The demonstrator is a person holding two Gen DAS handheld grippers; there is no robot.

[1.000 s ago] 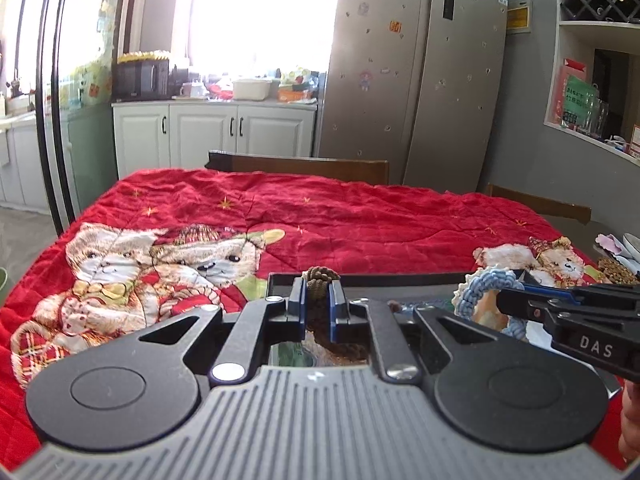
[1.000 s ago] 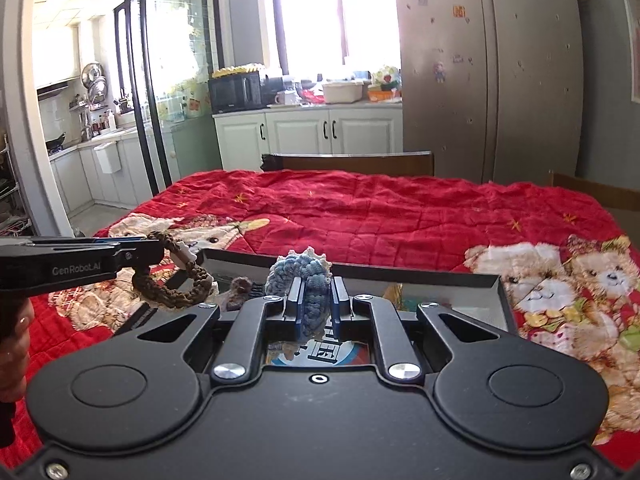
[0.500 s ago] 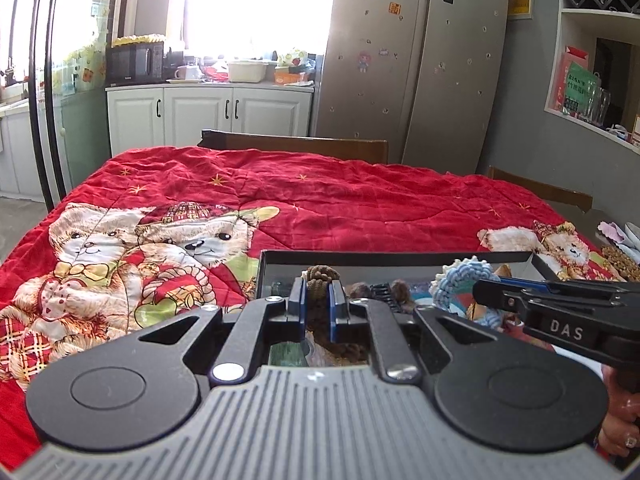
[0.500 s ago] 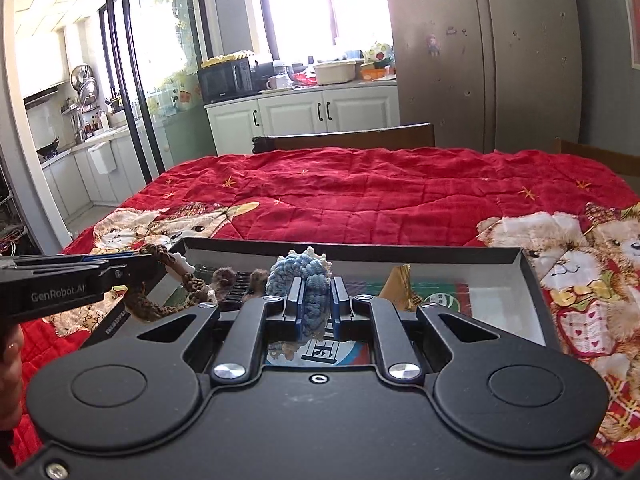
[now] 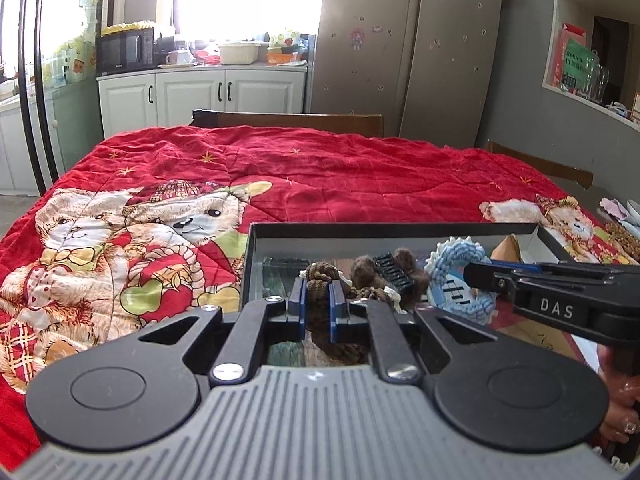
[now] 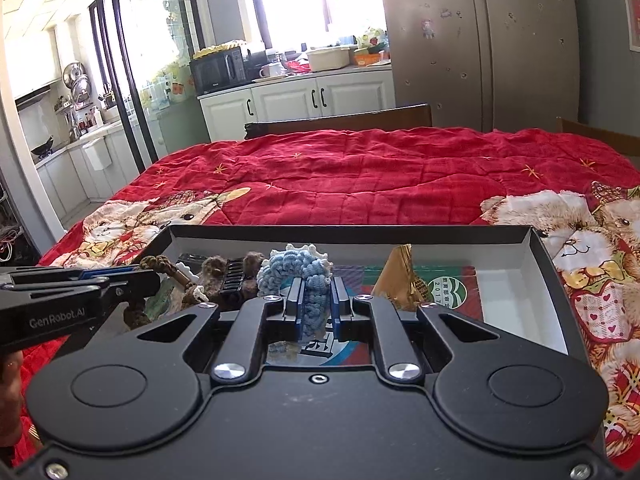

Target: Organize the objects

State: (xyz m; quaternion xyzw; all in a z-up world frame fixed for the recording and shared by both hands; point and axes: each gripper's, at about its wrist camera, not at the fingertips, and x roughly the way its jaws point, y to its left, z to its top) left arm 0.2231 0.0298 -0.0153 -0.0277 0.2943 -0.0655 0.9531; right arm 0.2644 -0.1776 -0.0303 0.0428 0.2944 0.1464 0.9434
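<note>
Meanwhile the left gripper (image 5: 317,303) clamped a brown braided loop (image 5: 320,280) and the right gripper (image 6: 316,303) clamped a blue crocheted ring (image 6: 298,270), both over the black tray (image 6: 352,232) on the red quilt (image 6: 360,176).

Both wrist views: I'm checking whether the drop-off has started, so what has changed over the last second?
Both grippers have come down over the black box. The left gripper now holds the brown braided ring low inside it, and the right gripper holds the blue crocheted ring just above its floor. Nothing was let go: both jaws stay clamped. The brown hair clip in the box has not moved.
</note>
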